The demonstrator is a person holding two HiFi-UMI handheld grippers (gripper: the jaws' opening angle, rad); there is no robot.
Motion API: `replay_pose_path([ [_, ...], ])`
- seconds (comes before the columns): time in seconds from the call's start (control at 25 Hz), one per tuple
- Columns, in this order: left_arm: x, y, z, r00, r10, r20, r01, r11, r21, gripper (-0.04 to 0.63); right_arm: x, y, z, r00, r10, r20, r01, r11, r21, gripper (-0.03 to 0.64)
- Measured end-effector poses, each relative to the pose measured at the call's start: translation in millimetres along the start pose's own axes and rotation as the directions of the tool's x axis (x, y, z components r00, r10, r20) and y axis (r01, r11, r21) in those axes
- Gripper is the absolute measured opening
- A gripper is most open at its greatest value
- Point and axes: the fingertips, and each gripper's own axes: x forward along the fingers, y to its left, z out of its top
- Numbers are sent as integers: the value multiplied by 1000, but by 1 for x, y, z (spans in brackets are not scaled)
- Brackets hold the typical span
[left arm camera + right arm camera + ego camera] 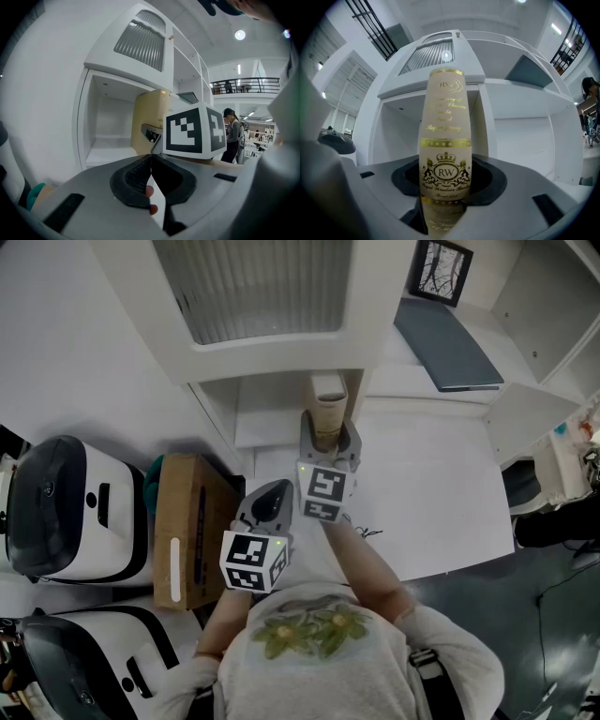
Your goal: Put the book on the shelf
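- The right hand-held gripper (330, 439) is clenched on the book (329, 404), a tall cream volume with gold lettering and a crest. In the right gripper view the two jaws press on the book's (445, 117) lower part from either side, and the book stands upright.
- The book is at the far edge of the white tabletop (441, 502), near its far left corner, right at the mouth of the shelf's (272, 362) open compartment, below a ribbed panel. It is on the right side of that opening, close to the upright partition (whether its foot rests on the compartment floor cannot be made out).
- The left hand-held gripper (272, 493) sits nearer the person, just left of the right one and apart from the book. In its own view its jaws (151, 161) are closed tip to tip with nothing between them.
- That view also looks onto the right gripper's marker cube (190, 131), with the book rising behind it.
- Beyond the tabletop's left edge lies a brown cardboard box (187, 521), with rounded white machines (66, 512) beside it.
- Towards the far right corner, a flat grey slab (448, 348) lies on a shelf board, with a framed picture (441, 270) behind it.
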Motion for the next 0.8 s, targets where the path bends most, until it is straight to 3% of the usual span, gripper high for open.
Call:
replay_pose_path([
  [0.8,-3,2,-1,1000,14,-4,-14,1000,0,28,24,-1,-2,1000,-28,2,28,1000,-2,233],
])
